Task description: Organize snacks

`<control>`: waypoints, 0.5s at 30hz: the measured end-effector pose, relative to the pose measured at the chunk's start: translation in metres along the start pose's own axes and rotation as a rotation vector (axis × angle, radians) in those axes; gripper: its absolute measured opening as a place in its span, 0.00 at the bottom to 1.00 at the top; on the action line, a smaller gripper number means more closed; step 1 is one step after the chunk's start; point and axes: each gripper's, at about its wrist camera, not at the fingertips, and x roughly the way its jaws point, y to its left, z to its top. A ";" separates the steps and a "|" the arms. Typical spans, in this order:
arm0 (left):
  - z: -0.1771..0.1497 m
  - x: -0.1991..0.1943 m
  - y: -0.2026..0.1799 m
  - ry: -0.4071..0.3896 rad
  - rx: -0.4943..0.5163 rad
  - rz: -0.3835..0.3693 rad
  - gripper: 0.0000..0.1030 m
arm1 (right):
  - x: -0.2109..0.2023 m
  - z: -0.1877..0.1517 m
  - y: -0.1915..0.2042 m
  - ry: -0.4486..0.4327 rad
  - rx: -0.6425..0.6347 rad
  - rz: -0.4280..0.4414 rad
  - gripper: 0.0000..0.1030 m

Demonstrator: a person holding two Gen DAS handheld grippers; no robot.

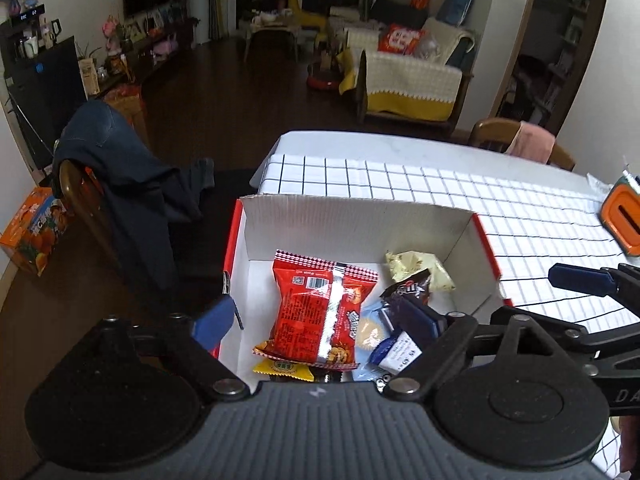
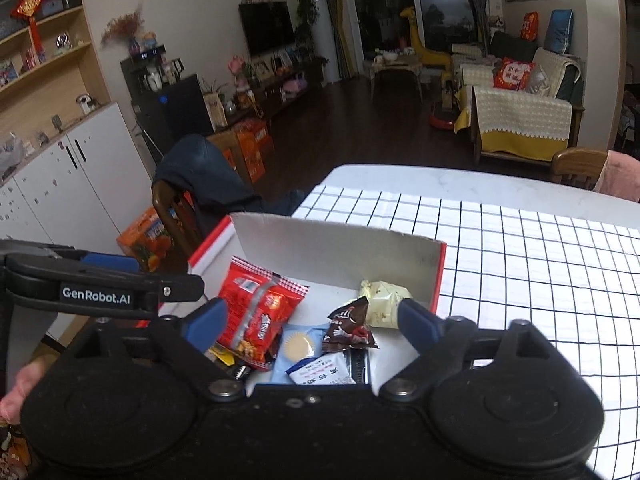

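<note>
A white cardboard box with red outer sides (image 1: pixel 360 216) (image 2: pixel 332 246) stands on the checked tablecloth at the table's left edge. Inside lie a red snack bag (image 1: pixel 320 312) (image 2: pixel 256 312), a brown M&M's packet (image 1: pixel 408 292) (image 2: pixel 348 324), a pale yellow packet (image 1: pixel 420 268) (image 2: pixel 382 300), a light blue biscuit packet (image 1: pixel 370 340) (image 2: pixel 298 346), a small white sachet (image 2: pixel 322 374) and a yellow packet (image 1: pixel 284 368). My left gripper (image 1: pixel 320 320) hangs open and empty over the box. My right gripper (image 2: pixel 312 320) is open and empty over the box too.
The checked tablecloth (image 2: pixel 540 264) covers the table to the right. An orange and green object (image 1: pixel 622 216) lies at the far right. A chair with a dark jacket (image 1: pixel 120 184) stands left of the table. A second chair (image 1: pixel 520 140) is at the far side.
</note>
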 end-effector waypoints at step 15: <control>-0.022 -0.037 -0.005 -0.061 0.009 -0.035 0.99 | -0.037 -0.016 0.011 -0.075 0.040 -0.021 1.00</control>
